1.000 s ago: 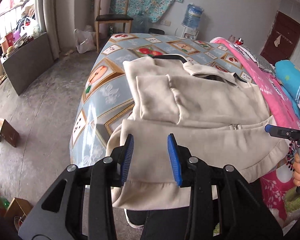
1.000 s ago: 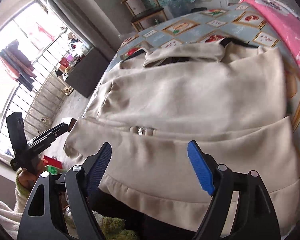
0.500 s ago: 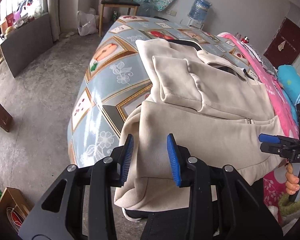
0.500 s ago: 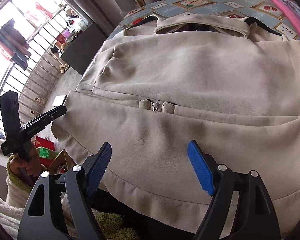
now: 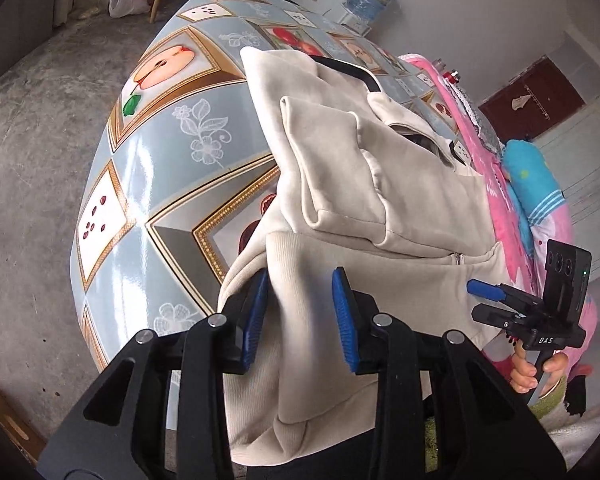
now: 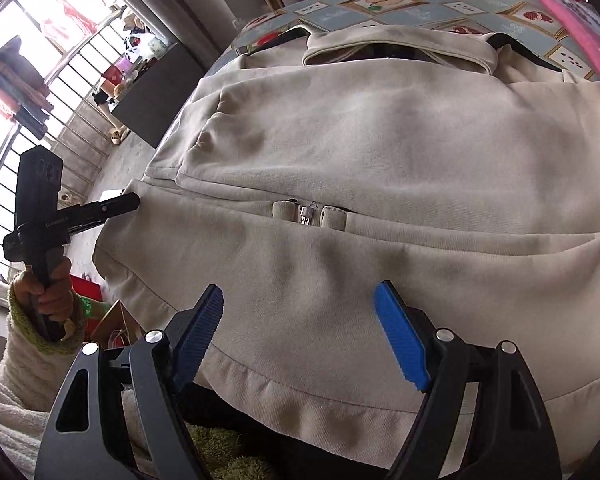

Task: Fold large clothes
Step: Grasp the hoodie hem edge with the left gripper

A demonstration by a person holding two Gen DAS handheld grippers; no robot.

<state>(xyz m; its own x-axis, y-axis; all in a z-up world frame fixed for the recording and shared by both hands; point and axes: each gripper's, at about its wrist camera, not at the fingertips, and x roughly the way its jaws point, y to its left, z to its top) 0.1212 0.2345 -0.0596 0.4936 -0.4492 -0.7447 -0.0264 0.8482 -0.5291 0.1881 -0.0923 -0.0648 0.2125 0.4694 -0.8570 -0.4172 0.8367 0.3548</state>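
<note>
The cream jacket [image 5: 380, 200] is lying on the patterned table [image 5: 152, 160], hem hanging over the near edge; the left gripper [image 5: 300, 316] is closing around the hem corner; the right gripper [image 6: 300, 340] is hovering spread wide above the hem; pinching only one layer could be letting the fold skew.

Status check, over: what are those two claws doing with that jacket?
Left gripper closing around jacket hem corner. Right gripper open, above hem. Nothing in the way.

- The letters "DAS" stand in white on the black body of the right gripper [image 5: 486, 289], as the left wrist view shows it.
- Small lettering on the left gripper [image 6: 118, 205] is too blurred to read.
</note>
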